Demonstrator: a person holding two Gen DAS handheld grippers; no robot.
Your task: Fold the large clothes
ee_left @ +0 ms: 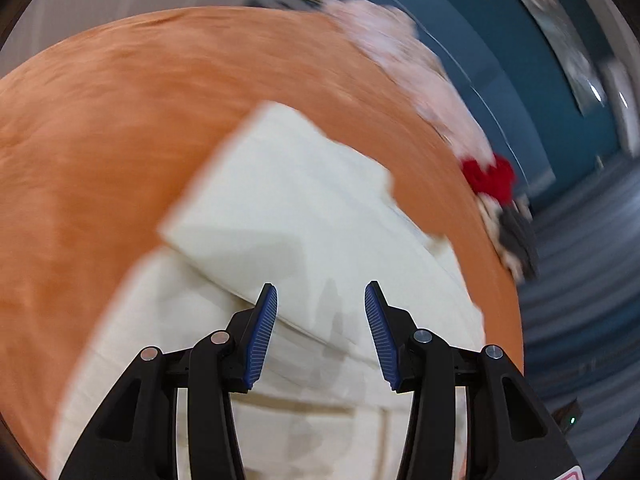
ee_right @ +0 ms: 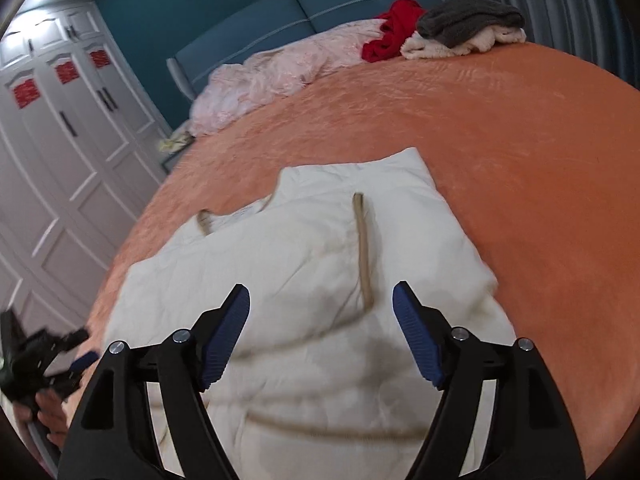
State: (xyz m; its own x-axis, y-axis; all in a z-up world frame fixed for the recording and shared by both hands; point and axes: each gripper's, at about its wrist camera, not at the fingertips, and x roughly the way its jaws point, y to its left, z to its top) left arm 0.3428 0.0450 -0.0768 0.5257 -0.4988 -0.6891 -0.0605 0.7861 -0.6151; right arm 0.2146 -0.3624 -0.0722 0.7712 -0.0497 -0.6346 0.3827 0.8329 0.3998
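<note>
The cream quilted padded jacket lies partly folded on the orange bedspread. It looks soft, bulky and light, likely springy; pinch a hem or sleeve edge. Both the left hand-held gripper and right hand-held gripper gape, empty.
</note>
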